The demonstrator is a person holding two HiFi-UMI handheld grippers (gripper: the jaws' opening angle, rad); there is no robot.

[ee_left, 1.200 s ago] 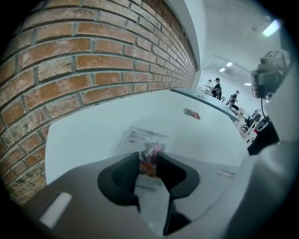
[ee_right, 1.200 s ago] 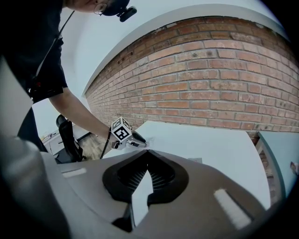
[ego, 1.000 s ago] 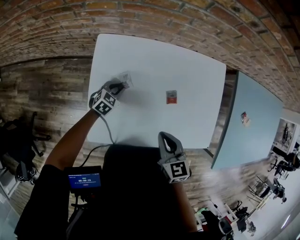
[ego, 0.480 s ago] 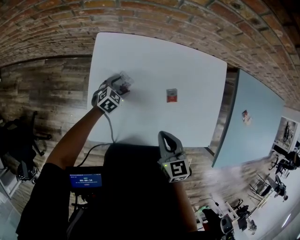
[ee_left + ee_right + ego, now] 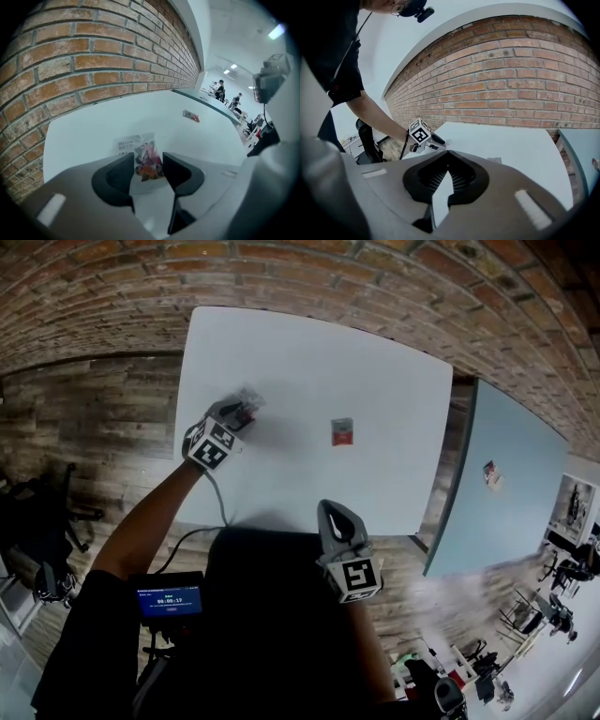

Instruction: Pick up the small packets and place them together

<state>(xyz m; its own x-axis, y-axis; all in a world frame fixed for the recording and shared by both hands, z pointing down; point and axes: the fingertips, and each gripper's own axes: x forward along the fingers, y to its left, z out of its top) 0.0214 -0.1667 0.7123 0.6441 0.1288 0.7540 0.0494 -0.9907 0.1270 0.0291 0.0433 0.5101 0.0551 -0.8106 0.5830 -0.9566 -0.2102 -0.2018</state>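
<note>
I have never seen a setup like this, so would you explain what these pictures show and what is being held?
There is no robot here: a person holds a two-jaw gripper in each hand. The wide picture comes from a camera on the person's head, looking down at a white table. The other two come from cameras riding on each gripper, looking along its jaws. The left gripper is at a small packet near the table's left edge. Its jaws stand apart and have just been closing, with the packet between them, apparently not yet clamped. The right gripper is shut and empty, hovering near the table's front edge. A second, red packet lies mid-table.
</note>
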